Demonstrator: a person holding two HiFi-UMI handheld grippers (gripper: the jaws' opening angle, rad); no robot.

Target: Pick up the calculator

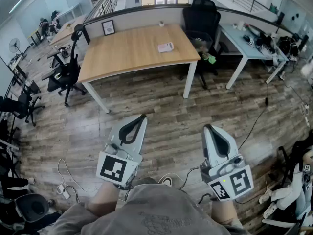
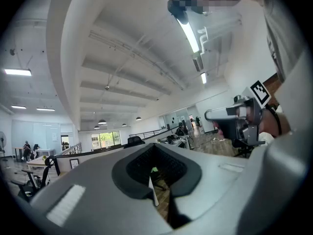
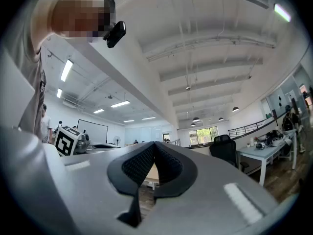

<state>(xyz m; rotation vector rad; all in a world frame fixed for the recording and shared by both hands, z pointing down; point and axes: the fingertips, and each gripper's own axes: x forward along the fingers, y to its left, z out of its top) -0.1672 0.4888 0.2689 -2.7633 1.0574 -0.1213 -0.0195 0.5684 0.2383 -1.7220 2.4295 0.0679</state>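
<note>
The calculator (image 1: 166,47) lies flat on the wooden bench (image 1: 127,53), out toward the 3 o'clock side of the top and a little short of the edge there. Bare wood surrounds it, and a small framed picture (image 1: 108,27) stands well apart at the bench's 10 o'clock corner. From the person it sits at about 12 o'clock, across a stretch of plank floor, so neither tool is near it yet. The left tongs (image 1: 142,117) and the right tongs (image 1: 208,129) are held low and close to the body. Each pair has its tips pressed together with nothing between them; only the bench and room show through the loop behind the pads. At this range the calculator is a small pale slab and its keys and display cannot be made out. It is probably light, stiff plastic with a thin profile, and it would likely skate on the smooth top if nudged from one side. A sound hold would take the tongs opened wide and brought down over its two long edges near the middle. They should close only firmly enough to lift, sparing the key face and display window.
</note>
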